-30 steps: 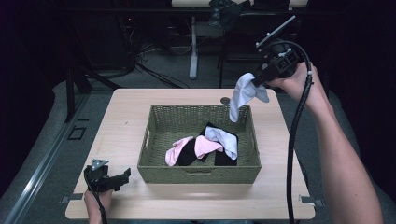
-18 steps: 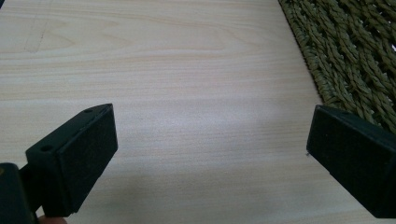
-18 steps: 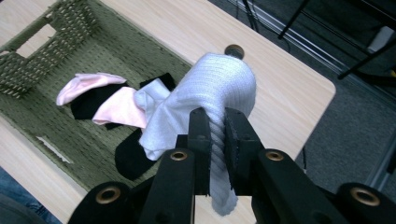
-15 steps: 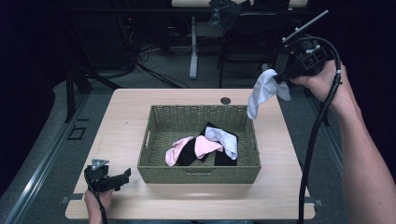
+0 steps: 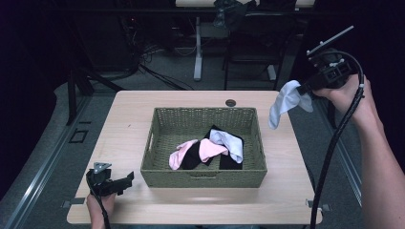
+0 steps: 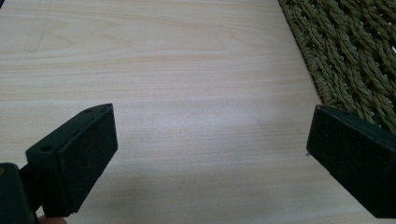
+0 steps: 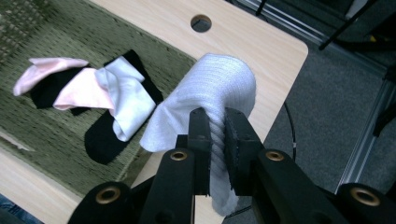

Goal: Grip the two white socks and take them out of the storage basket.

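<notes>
A green woven basket (image 5: pixel 200 177) sits mid-table and holds pink socks (image 5: pixel 206 149), a white sock (image 5: pixel 229 143) and black socks (image 5: pixel 192 160). My right gripper (image 5: pixel 303 88) is raised above the table's right edge, shut on a pale white sock (image 5: pixel 285 102) that hangs from it. In the right gripper view the sock (image 7: pixel 205 93) is pinched between the black fingers (image 7: pixel 200 140), with the basket (image 7: pixel 56 140) below to the left. My left gripper (image 5: pixel 125 180) rests at the table's front left corner, open and holding nothing; its pads (image 6: pixel 79 154) stand wide apart over bare wood beside the basket wall (image 6: pixel 350 56).
A round cable hole (image 5: pixel 231 102) lies near the table's far edge (image 5: pixel 191 95). Dark floor, chair legs and cables lie beyond the table. The right gripper's cable (image 5: pixel 334 143) loops down past the table's right side.
My right gripper has carried the white sock out of the basket area, up and to the right, past the table's right edge. The left gripper has stayed still.
</notes>
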Available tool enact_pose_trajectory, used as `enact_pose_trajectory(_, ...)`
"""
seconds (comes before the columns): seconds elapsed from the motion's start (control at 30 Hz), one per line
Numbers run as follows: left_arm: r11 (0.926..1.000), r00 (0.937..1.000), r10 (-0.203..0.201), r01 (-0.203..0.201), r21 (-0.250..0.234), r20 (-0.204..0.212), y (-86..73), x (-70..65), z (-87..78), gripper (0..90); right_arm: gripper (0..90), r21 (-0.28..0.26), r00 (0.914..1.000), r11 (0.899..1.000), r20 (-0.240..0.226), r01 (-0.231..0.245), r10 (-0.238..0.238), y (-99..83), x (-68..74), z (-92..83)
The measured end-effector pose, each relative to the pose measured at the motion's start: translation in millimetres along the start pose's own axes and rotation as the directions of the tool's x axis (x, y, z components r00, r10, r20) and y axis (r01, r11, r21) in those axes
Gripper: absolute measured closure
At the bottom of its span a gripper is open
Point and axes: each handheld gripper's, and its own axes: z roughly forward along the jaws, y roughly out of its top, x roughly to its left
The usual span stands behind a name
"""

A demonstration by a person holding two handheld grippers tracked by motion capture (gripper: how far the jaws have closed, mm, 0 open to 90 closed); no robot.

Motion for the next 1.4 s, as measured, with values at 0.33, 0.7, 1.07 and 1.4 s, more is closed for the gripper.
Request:
enact_pose_trajectory(0.33, 1.0000, 1.0000, 0.000, 0.000, 0.000, 0.001, 0.4, -0.2, 0.5, 1.7, 82.1, 0.058, 0.9993, 0.998, 0.005, -0.037, 0.037, -20.6, -10.7, 43.6)
enact_pose_trajectory(0.7, 1.0000, 1.0000, -0.007, 0.007, -0.005, -0.003, 0.2, 0.5, 0.0, 1.7, 82.0, 0.115, 0.9980, 0.992, 0.024, -0.060, 0.058, -40.1, -14.9, 83.4)
enact_pose_trajectory(1.07, 1.0000, 1.0000, 0.002, -0.002, -0.003, 0.001, 0.7, -0.5, 0.4, 1.7, 81.9, 0.180, 0.9932, 0.977, 0.052, -0.112, 0.104, -65.9, -16.3, 136.3)
enact_pose_trajectory(1.4, 1.0000, 1.0000, 0.004, -0.004, 0.008, 0.006, 1.2, -0.3, 0.3, 1.7, 78.2, 0.249, 0.9876, 0.956, 0.037, -0.157, 0.152, -88.8, -13.1, 205.5)
